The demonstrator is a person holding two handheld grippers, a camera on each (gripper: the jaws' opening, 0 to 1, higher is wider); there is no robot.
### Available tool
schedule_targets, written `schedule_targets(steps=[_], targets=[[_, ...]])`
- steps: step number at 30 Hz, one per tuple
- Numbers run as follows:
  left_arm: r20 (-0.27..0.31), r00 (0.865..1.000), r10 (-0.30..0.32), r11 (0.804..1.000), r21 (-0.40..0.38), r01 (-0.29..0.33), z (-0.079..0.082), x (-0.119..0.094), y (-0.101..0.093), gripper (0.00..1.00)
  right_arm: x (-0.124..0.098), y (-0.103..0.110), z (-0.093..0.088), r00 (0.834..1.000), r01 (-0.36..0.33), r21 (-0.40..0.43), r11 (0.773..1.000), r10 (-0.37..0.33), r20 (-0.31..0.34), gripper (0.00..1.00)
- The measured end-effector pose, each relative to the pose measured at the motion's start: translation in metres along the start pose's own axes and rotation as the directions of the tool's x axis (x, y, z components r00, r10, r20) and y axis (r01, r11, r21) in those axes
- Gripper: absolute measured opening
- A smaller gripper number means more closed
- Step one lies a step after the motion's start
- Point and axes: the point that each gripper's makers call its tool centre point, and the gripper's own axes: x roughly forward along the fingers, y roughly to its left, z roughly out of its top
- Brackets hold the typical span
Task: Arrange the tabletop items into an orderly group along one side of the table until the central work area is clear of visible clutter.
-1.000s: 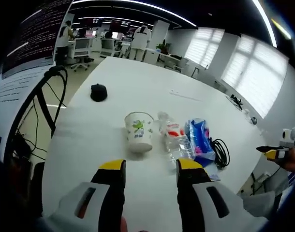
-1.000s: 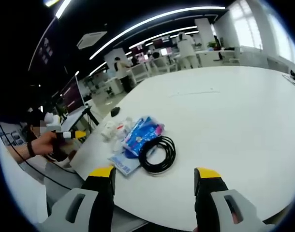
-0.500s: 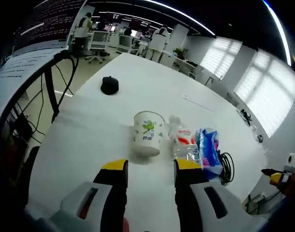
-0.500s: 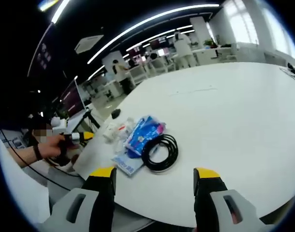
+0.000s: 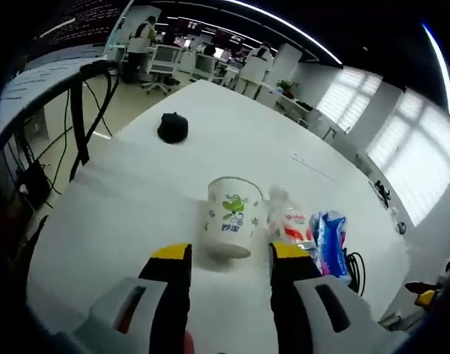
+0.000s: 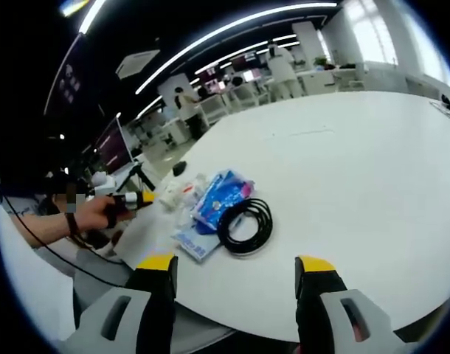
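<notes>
Cup (image 5: 233, 226) sits dead ahead of our left gripper (image 5: 229, 255), jaws apart, empty; right gripper (image 6: 236, 264) open too, farther off.

One white table (image 5: 136, 199). On it: one paper cup (image 5: 233, 225) printed with a green leaf; one clear plastic bottle (image 5: 288, 223) with a red-and-white label, lying down; one blue packet (image 5: 329, 244); one coiled black cable (image 6: 244, 226); one flat light-blue pack (image 6: 196, 243) at the table edge; one small black object (image 5: 172, 127), kind unclear, well apart from the rest. Two grippers counted, left gripper (image 5: 229, 258) and right gripper (image 6: 237, 264), each with two yellow-tipped jaws standing apart. Several people at desks in the background, too small to count surely.
</notes>
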Motion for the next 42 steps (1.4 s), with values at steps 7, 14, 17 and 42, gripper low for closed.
schedule_targets(steps=[7,14,17,42], targets=[[-0.033,0.999,0.014,0.999,0.038,-0.012,-0.005,0.021,-0.001,0.45,-0.004,-0.004,0.001,1.0,-0.002,-0.008,1.0,0.002,-0.01,0.65],[-0.053,0.998,0.023,0.997,0.068,-0.019,-0.005,0.035,-0.004,0.48,-0.011,-0.012,-0.002,1.0,0.01,-0.005,1.0,-0.01,-0.022,0.65],[-0.068,0.998,0.018,0.996,0.086,-0.013,-0.006,0.038,-0.01,0.49,-0.012,-0.014,-0.004,0.999,0.015,-0.002,1.0,-0.015,-0.03,0.65],[-0.104,0.993,0.055,0.978,0.208,-0.033,-0.038,0.005,0.008,0.36,0.007,0.001,-0.012,0.997,-0.029,-0.017,0.999,0.028,-0.067,0.65]])
